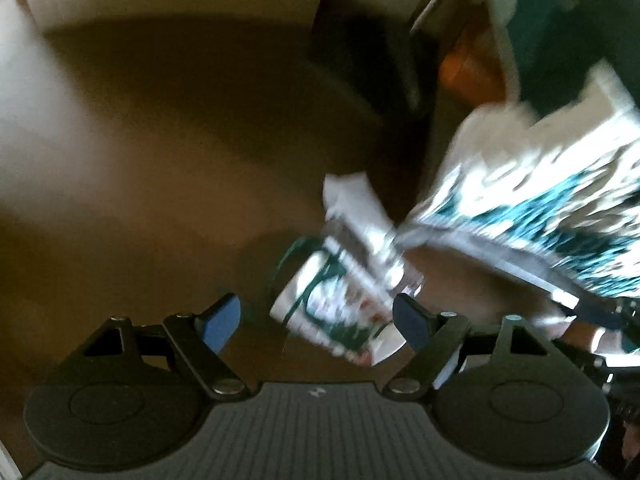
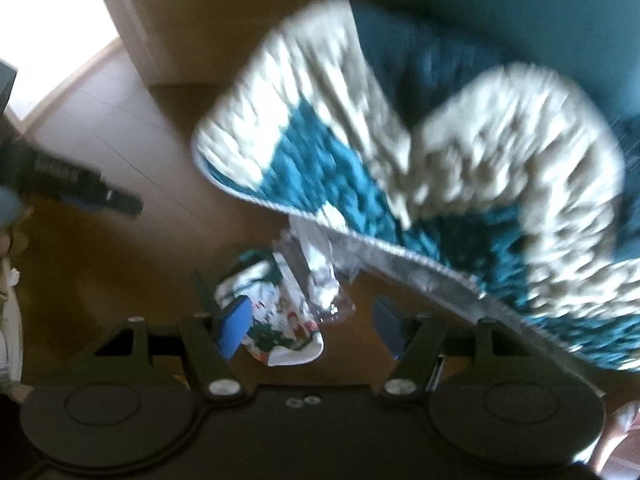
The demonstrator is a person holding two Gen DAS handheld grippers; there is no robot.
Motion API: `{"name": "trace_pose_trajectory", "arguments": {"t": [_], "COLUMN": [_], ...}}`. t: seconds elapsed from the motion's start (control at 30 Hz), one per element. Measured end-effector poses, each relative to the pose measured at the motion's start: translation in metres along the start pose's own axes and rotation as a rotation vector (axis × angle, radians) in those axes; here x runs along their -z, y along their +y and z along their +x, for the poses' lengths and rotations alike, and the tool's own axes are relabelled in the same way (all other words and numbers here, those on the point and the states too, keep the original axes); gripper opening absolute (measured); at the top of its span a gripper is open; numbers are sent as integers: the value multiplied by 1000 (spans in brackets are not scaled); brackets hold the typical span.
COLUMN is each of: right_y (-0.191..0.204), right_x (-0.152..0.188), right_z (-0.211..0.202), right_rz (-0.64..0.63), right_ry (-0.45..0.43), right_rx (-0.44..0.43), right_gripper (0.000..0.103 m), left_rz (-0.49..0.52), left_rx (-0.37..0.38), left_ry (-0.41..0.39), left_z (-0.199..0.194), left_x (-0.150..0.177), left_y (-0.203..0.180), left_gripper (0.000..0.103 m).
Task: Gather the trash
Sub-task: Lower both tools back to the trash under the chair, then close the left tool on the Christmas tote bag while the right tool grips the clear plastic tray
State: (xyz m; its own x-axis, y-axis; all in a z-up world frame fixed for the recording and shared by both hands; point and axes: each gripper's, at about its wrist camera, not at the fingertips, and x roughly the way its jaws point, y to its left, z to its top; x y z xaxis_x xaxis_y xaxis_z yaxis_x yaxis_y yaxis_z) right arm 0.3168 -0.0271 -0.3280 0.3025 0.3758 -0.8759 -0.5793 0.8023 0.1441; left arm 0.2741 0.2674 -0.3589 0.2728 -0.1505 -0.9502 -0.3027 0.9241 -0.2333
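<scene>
Both the left gripper and right gripper gape wide, holding nothing. Crumpled white paper trash with green and red print lies on the brown floor, just ahead between each pair of fingers, beside a teal-and-white shaggy rug.

Both views are dim and heavily motion-blurred. In the left wrist view the floor is brown and shadowed, with a paler lit band at the far left and a broad dark shadow across the top. The paper cup and the rug are smeared into streaks. In the right wrist view, overexposed daylight enters at the upper left corner and washes out all detail there. Fisheye distortion curves the edges; the corners are vignetted black. The tongs' housings read sharpest.
</scene>
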Motion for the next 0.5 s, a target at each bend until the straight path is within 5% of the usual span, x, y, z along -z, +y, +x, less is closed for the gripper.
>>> {"name": "trace_pose_trajectory", "arguments": {"t": [0.2, 0.5], "right_y": [-16, -30], "right_x": [10, 19], "right_z": [79, 171], "right_rz": [43, 261], "right_ry": [112, 198], "right_rx": [17, 23], "right_gripper": [67, 67], "left_rz": [-90, -209], "left_rx": [3, 34], "left_ry": [160, 274], "left_z": [93, 180], "left_x": [11, 45], "left_y": [15, 17], "left_gripper": [84, 84]}}
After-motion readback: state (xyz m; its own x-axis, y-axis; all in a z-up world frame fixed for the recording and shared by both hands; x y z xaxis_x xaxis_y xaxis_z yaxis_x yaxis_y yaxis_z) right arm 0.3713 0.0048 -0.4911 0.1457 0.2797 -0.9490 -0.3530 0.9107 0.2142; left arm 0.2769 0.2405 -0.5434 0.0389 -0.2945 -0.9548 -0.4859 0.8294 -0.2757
